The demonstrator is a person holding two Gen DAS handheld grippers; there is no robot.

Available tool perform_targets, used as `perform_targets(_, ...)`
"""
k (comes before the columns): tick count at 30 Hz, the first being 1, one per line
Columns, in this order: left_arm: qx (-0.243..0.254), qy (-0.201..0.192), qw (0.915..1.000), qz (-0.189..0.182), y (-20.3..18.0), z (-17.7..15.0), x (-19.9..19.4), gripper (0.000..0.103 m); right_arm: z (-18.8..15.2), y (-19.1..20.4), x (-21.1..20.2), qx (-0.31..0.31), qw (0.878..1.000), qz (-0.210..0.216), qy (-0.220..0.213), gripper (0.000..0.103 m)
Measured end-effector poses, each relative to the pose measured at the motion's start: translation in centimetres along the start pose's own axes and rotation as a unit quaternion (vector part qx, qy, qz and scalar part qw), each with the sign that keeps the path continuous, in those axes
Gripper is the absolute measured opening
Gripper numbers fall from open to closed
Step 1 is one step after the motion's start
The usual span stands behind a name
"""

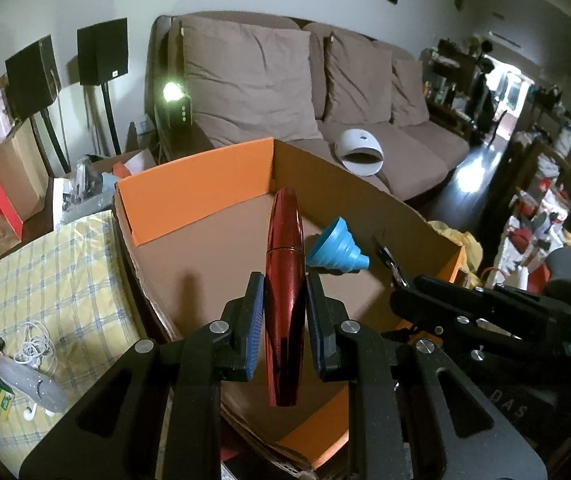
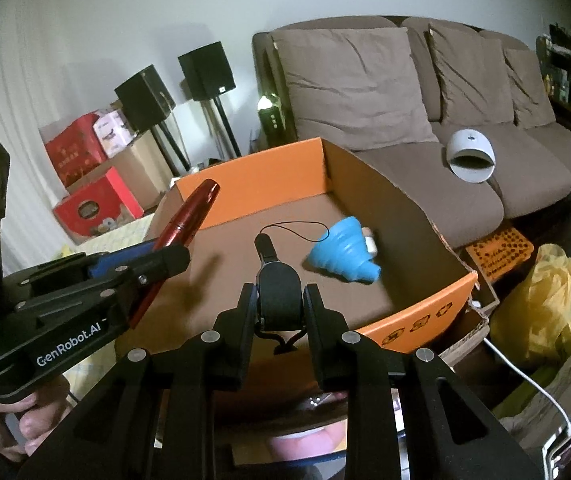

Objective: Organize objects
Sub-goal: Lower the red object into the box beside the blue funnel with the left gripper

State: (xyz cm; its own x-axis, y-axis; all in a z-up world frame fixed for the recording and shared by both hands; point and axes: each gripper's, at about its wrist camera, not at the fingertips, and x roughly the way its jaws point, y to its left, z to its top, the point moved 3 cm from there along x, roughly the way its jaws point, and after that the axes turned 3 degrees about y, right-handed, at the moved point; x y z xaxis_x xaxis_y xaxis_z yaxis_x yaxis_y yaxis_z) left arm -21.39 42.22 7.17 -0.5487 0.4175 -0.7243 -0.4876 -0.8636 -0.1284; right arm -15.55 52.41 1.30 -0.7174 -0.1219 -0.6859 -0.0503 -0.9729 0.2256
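Observation:
My left gripper [image 1: 284,300] is shut on a glossy red spindle-shaped tube [image 1: 283,280], held lengthwise above the orange cardboard box [image 1: 189,184]. The right wrist view shows the same red tube [image 2: 189,216] slanting over the box's left side in the left gripper [image 2: 157,264]. My right gripper [image 2: 279,300] is shut on a small black device [image 2: 279,292] with a thin black cord loop, over the box's near edge [image 2: 425,320]. A blue collapsible funnel [image 2: 345,252] lies on its side on the box floor, a small white object [image 2: 370,240] behind it.
A brown sofa [image 2: 425,160] with a white domed lamp [image 2: 470,156] stands behind the box. Left of the box lies a yellow checked cloth [image 1: 45,280] with white earphones, a grey bottle and a green carton. Yellow bag [image 2: 541,304] and white cable at right. A hand [image 2: 1,420] holds the left gripper.

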Motion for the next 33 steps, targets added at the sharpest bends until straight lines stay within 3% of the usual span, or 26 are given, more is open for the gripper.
perform_targets(16,0.008,0.000,1.0000,0.005,0.2,0.1,-0.6,0.019,0.0,-0.2,0.0,0.002,1.000,0.000,0.003,0.023)
perform_targets(26,-0.026,-0.001,0.9996,0.009,1.9,0.2,-0.6,0.019,-0.1,1.2,0.4,-0.012,1.000,-0.006,0.006,0.023)
perform_targets(33,-0.025,0.003,0.9996,0.010,1.9,-0.3,-0.4,0.019,0.0,1.0,0.6,-0.004,1.000,-0.012,0.007,0.023)
